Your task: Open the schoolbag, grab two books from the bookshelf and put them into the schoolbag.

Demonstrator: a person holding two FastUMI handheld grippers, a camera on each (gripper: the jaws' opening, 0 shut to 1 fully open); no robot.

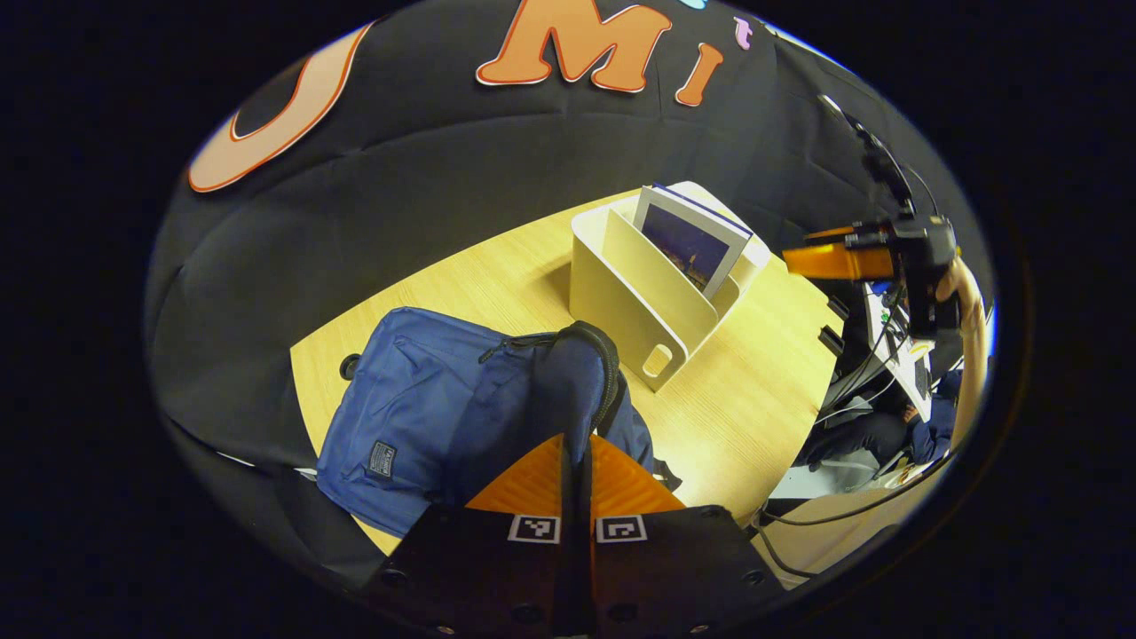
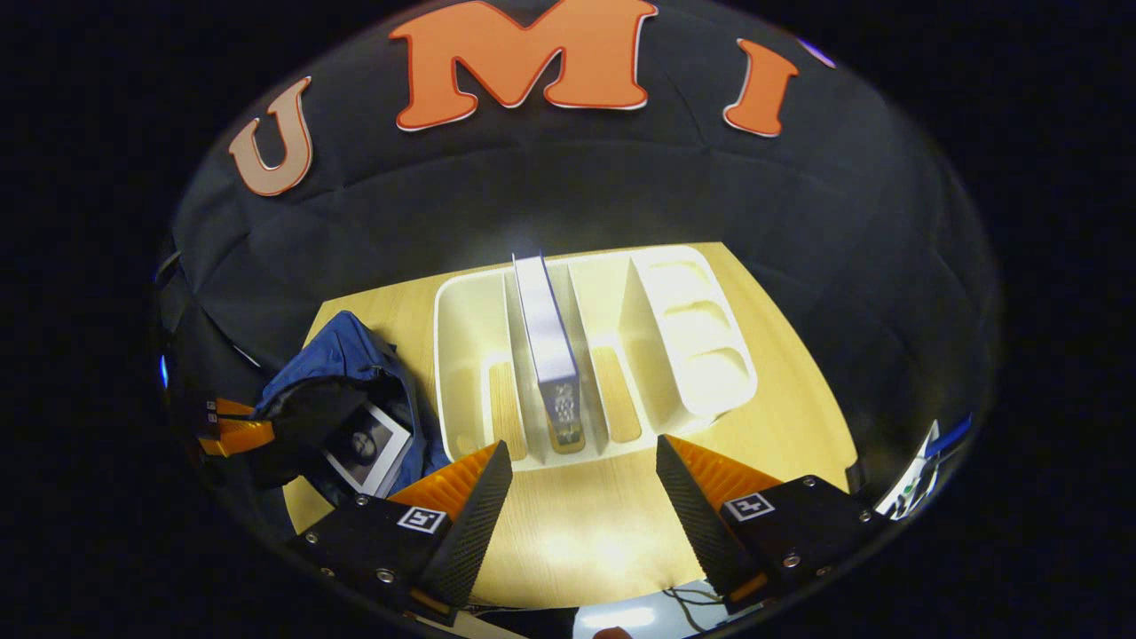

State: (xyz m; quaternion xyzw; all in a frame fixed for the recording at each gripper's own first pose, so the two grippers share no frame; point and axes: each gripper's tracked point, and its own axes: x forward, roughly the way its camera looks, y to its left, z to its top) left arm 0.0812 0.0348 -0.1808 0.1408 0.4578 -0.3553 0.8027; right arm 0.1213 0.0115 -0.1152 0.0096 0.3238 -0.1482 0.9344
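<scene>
The schoolbag (image 1: 417,426) lay on the desk (image 1: 737,399), its flap pinched up by the left gripper (image 1: 577,444) so the mouth gaped; the right gripper (image 2: 581,488), released, faced the bookshelf (image 2: 577,355) and its remaining book (image 2: 546,346).

Left hand-held gripper (image 1: 575,470) closed, right hand-held gripper (image 2: 581,484) wide open.
Left gripper view: own two fingers are pressed together at bottom centre, pointing forward and down; whether anything sits pinched between them is hard to tell. The right one also appears far off at the right edge (image 1: 843,259), raised high, held level, with a bare forearm (image 1: 969,355) behind it. Right gripper view: own fingers are spread well apart, nothing between them, tilted downward.
</scene>
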